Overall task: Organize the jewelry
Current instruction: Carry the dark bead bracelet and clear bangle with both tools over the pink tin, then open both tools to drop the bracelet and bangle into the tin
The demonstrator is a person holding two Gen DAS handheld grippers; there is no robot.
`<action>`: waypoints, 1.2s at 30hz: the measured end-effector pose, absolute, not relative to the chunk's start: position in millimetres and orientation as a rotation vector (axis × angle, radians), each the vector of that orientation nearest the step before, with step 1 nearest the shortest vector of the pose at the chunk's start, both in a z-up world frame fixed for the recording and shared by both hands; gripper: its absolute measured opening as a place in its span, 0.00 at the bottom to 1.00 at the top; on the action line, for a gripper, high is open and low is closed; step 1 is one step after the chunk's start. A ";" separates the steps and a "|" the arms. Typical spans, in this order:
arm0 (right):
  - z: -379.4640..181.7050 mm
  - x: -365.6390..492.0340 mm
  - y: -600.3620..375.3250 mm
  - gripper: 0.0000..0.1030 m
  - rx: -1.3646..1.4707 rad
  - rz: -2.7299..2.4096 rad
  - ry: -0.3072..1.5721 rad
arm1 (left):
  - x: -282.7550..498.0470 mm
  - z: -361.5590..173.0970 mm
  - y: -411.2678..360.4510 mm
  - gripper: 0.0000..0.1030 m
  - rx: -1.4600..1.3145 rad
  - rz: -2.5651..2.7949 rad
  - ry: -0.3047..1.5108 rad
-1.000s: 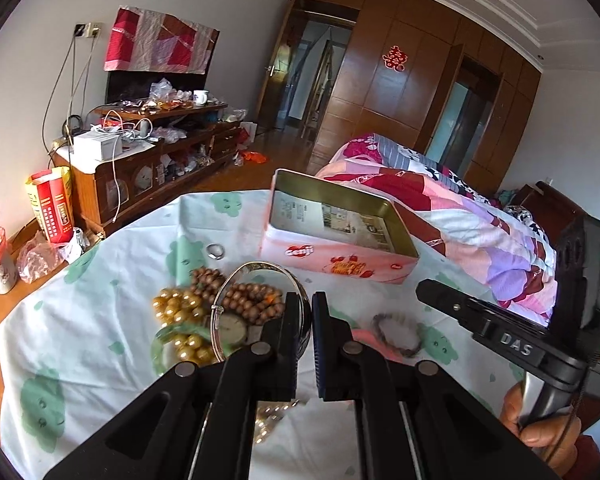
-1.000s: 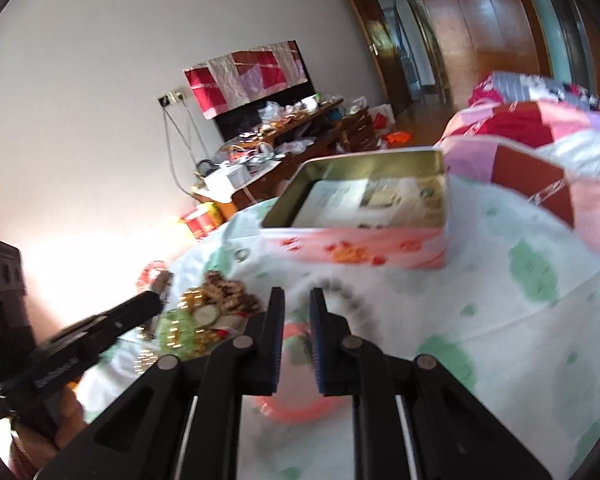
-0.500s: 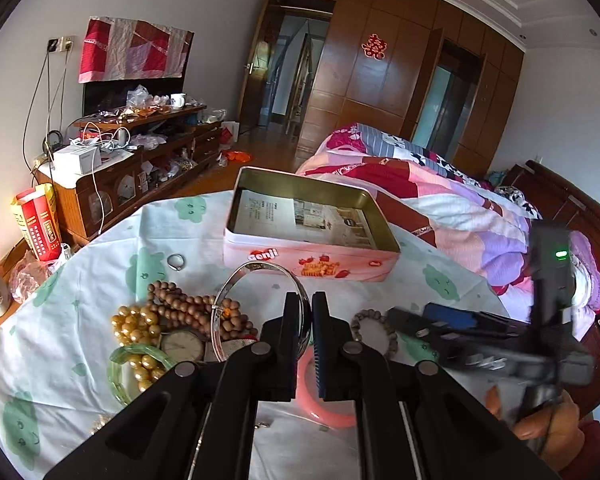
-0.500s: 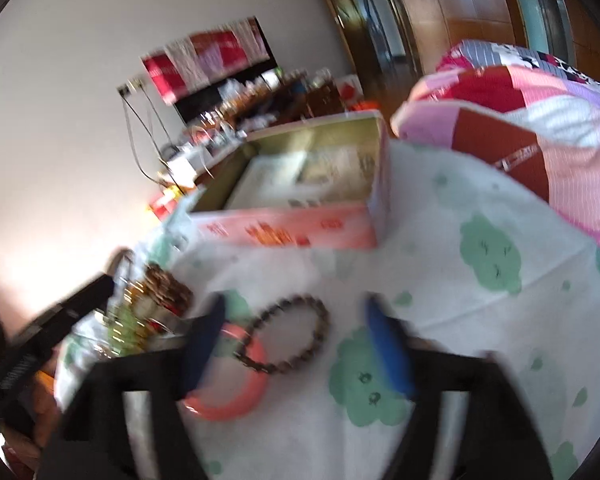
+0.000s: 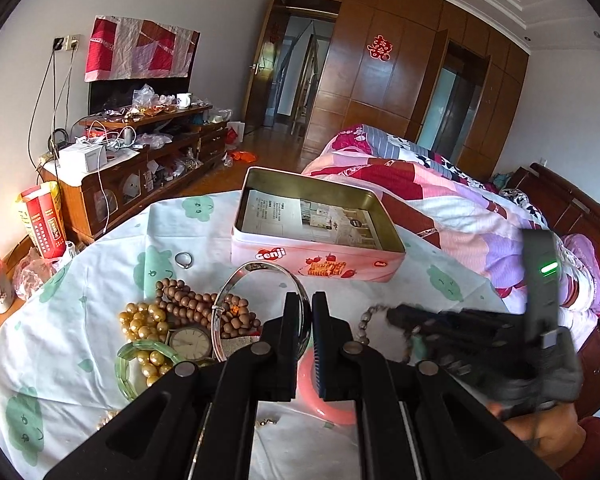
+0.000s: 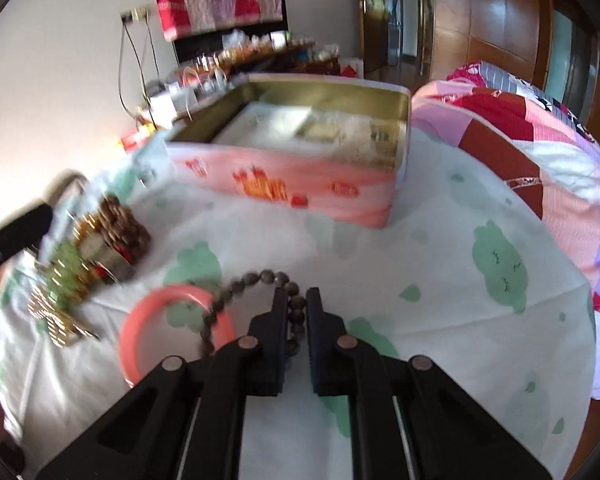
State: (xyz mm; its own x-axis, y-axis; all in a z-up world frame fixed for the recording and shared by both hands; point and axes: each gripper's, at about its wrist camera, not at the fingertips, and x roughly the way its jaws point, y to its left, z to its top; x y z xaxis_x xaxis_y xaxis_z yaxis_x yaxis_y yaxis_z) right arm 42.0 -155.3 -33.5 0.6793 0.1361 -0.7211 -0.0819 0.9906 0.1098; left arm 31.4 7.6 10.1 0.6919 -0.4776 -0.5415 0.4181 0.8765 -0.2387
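Observation:
A pink open tin stands at the back of the cloth-covered table. My left gripper is shut on a thin silver bangle, held above a heap of brown beads, gold beads, a watch and a green bangle. My right gripper is low over the cloth, shut on a dark bead bracelet. That bracelet lies partly across a pink bangle. A small silver ring lies alone near the tin.
A bed with a patchwork quilt borders the table on the right. A cluttered wooden TV cabinet stands at the back left. The table's edge drops off left and front. A hand holds the right gripper.
My right gripper opened wide over the dark bead bracelet, sank toward the cloth and shut on it. The left gripper kept its hold on the silver bangle.

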 end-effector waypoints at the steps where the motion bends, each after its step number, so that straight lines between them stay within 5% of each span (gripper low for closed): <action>1: -29.6 38.9 -156.3 0.12 0.089 0.137 0.788 | 33.8 10.7 7.3 0.05 -0.101 -0.502 0.633; 14: 50.4 80.5 -191.0 0.12 0.337 0.215 0.501 | 82.6 43.8 -37.0 0.05 -0.065 -0.542 0.517; 31: -6.3 144.1 -227.4 0.18 0.480 0.128 0.610 | 165.2 -7.1 -74.4 0.07 -0.094 -0.484 0.661; 33: -9.4 141.0 -235.4 0.26 0.531 0.123 0.622 | 163.1 -5.4 -67.7 0.12 -0.121 -0.472 0.650; 36: -5.3 131.5 -247.1 0.39 0.596 0.102 0.566 | 156.1 0.6 -69.0 0.37 -0.091 -0.437 0.609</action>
State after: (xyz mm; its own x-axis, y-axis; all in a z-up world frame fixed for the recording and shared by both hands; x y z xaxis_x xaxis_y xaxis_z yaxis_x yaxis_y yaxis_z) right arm 131.5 -247.1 -5.3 0.8439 0.2501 -0.4747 0.0686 0.8271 0.5578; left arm 156.1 -69.0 0.6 0.7325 -0.4227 -0.5336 0.3702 0.9052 -0.2089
